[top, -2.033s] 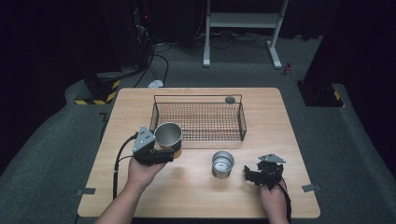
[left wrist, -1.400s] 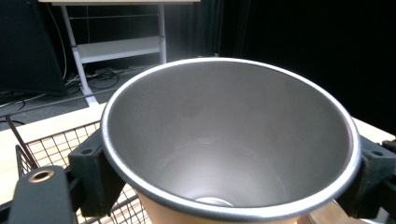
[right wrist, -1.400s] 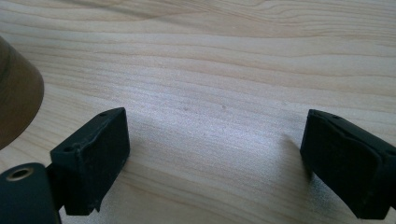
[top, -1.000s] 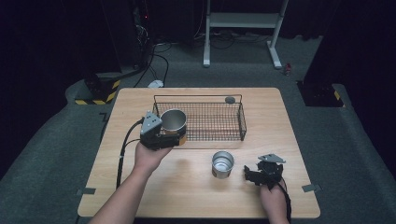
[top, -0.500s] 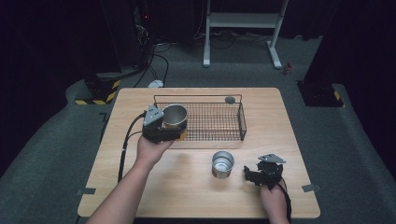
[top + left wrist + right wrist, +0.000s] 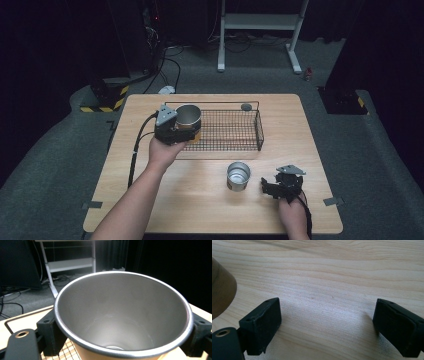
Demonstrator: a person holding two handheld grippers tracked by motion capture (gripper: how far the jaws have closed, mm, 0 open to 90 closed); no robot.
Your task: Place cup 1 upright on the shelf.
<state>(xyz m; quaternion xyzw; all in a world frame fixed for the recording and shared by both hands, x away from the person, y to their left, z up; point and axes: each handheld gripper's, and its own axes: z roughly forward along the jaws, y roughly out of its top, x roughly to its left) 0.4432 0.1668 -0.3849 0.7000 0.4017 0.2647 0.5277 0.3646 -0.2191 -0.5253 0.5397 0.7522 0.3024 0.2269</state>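
A dark room surrounds the pale wooden worktop point(image 6: 200, 200), where a black wire basket point(image 6: 225, 131) sits toward the far side. The left gripper point(image 6: 181, 131) has its fingers point(image 6: 48, 333) clamped on a steel cup with a tan outside point(image 6: 188, 116), held upright over the basket's left end. The carrying step looks almost done; next comes lowering it inside and letting go. The right gripper point(image 6: 280, 187) rests on the worktop, fingers apart and empty, beside a second steel cup point(image 6: 238, 175).

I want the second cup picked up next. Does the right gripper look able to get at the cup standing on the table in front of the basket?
Probably yes. The right gripper rests with jaws wide apart beside the cup, with bare table between them and nothing in the way.
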